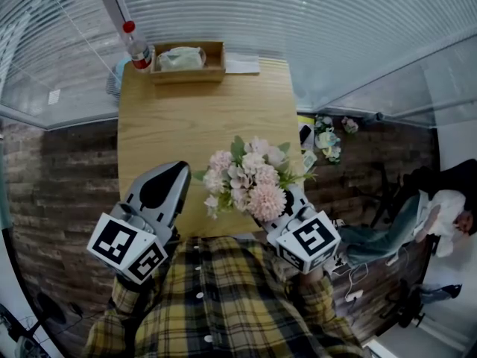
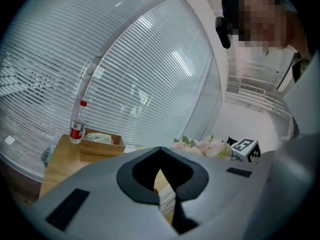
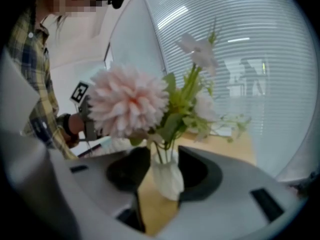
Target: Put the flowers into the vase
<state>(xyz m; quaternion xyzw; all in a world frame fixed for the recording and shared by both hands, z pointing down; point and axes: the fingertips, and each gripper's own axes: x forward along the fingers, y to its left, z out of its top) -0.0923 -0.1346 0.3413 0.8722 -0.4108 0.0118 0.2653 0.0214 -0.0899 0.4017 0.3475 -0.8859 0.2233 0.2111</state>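
The job is looking nearly done. The flowers [image 1: 246, 179] are standing with their stems down in the white vase [image 3: 167, 180], and the vase is sitting upright on the table [image 1: 194, 118], at its 6 o'clock end in the head view. The right tongs [image 3: 164, 154] are reaching in from 5 o'clock and are spread wide. The vase is standing between them with a strip of table showing beside it, so I am thinking they are not squeezing it. The left tongs [image 1: 176, 171] are waiting at 8 o'clock of the bunch, pressed together at the tips and pinching nothing. I am guessing that all that is left is pulling the right tongs away without tipping the vase. The head view is showing the whole table, with a box [image 1: 186, 60] and a bottle [image 1: 138, 51] at its 12 o'clock end and some loose flowers [image 1: 328, 136] lying off the table at 3 o'clock, but the bunch is hiding the vase there. The right gripper view is showing the vase and stems plainly. The left gripper view is showing only flower tops at 2 o'clock, past its own tongs.
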